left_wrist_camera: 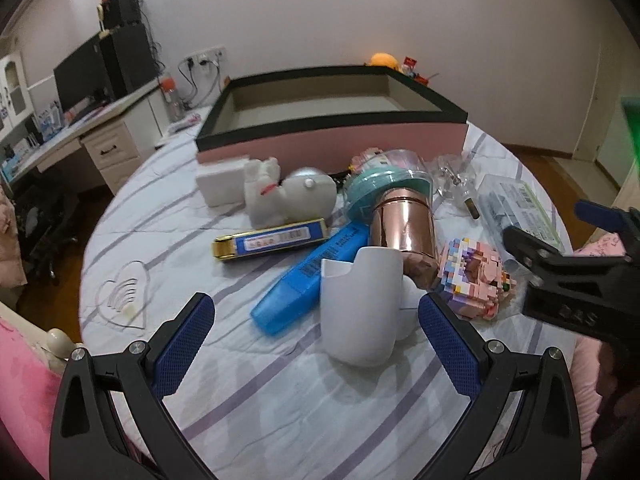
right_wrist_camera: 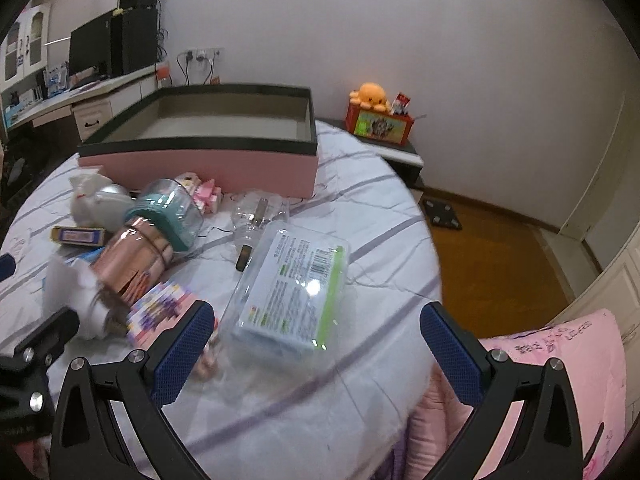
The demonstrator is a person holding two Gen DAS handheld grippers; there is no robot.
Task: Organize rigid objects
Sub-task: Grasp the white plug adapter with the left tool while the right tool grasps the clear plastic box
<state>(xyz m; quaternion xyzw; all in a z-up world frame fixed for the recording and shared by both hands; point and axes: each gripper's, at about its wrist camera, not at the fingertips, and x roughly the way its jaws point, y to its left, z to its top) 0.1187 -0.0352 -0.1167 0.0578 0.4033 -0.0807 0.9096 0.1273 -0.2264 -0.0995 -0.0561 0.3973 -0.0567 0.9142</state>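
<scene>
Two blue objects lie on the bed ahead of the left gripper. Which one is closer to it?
The translucent blue case, lying diagonally beside the white cup. The blue box with gold ends lies farther back, by the white plush toy.

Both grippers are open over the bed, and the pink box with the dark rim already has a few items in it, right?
Not quite. Both the left gripper and the right gripper are open over the bed, but the pink box holds nothing: the right wrist view shows its bare floor. The items lie on the bed in front of it.
</scene>
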